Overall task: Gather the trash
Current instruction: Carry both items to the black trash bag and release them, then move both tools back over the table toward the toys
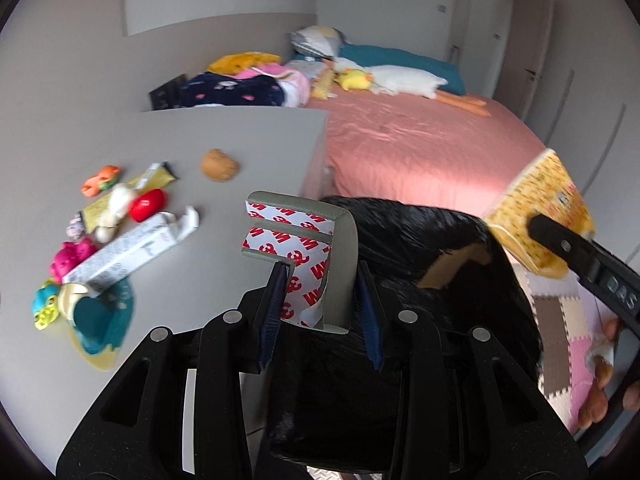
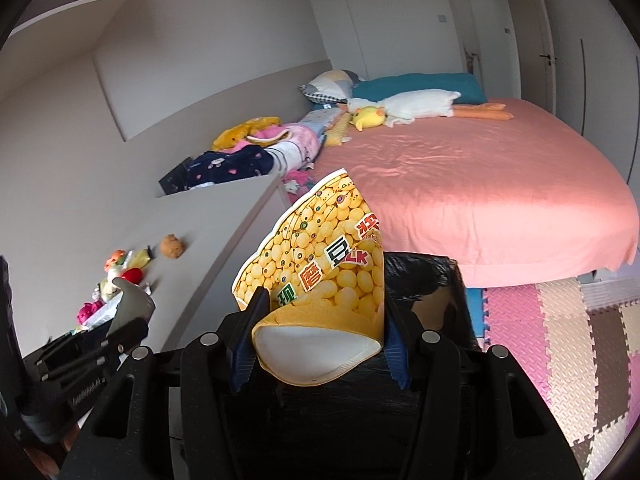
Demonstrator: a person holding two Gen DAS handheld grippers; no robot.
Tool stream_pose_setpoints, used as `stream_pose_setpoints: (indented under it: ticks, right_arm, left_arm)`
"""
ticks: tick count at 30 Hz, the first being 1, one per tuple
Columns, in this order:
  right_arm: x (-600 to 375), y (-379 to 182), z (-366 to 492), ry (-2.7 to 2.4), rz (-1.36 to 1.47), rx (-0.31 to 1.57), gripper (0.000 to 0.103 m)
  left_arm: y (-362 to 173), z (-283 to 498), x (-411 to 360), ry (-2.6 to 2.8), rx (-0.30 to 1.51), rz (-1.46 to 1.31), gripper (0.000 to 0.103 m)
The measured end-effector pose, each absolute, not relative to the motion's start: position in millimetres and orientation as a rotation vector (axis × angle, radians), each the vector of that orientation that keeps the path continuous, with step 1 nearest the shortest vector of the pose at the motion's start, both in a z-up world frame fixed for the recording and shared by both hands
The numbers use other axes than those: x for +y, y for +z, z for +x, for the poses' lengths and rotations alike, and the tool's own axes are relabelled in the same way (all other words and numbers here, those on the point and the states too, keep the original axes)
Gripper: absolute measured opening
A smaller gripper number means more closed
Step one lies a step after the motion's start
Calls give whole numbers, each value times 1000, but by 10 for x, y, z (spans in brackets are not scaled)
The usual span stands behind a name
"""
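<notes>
Left gripper (image 1: 320,300) jaws clamped on a grey foam corner guard (image 1: 316,248) with red-and-white adhesive backing, the blue pads (image 1: 272,308) pressing its lower leg from both sides; the piece stands upright out of the jaws, L-shape toward camera, held low, likely so the bulk sticks out ahead and can fall clear. Right gripper (image 2: 320,336) jaws closed on a squashed yellow paper cup (image 2: 320,268), printed with yellow balls and Chinese characters, pinched near the white base, mouth pointing up and away; the side grip has flattened it, which should keep it from slipping. Both loads sit directly over the black bag-lined bin (image 1: 420,248) that stands between desk and bed, bag mouth open with a patch of brown cardboard showing at the rim, so this reads as the carry-to-drop stage of collecting trash: two items in hand, neither dropped yet. On the grey desk (image 1: 160,140), left of the bin, well apart from both grippers: a white carton (image 1: 132,248), a yellow tube (image 1: 120,192), a crumpled brown lump (image 1: 220,165), a red item, small bright toys, a teal piece on a yellow base. Some of that looks like trash left to collect; which pieces, can't tell. Beyond, pink-sheeted bed (image 2: 480,184) with plush toys and pillows, foam puzzle mat (image 2: 560,340) on the floor.
</notes>
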State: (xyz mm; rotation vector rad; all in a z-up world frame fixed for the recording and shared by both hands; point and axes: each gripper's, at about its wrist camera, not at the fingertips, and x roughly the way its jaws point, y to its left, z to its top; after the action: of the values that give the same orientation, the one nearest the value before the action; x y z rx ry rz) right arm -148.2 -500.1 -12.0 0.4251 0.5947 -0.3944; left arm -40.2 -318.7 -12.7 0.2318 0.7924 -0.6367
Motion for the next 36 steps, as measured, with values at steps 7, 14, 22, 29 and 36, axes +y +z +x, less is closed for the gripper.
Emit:
stream_pose_setpoints:
  ticks: [7, 14, 22, 29, 36]
  right_arm:
    - [-5167, -116, -1599, -545, 433, 544, 90]
    - [-5174, -166, -1559, -544, 452, 554, 90]
    - [-4992, -208, -1421, -496, 426, 590, 90]
    - [-4780, -245, -1233, -440, 410, 617, 90]
    - [-4568, -257, -1042, -406, 384, 637, 90]
  left_arm:
    - [-197, -643, -3378, -725, 751, 338, 97]
    - [-183, -605, -3327, -715, 753, 350, 97]
    - [-163, -549, -3141, -672, 747, 359, 97]
    - [-148, -398, -2877, -626, 750, 338, 97]
    - [-138, -234, -2614, -574, 758, 316, 97]
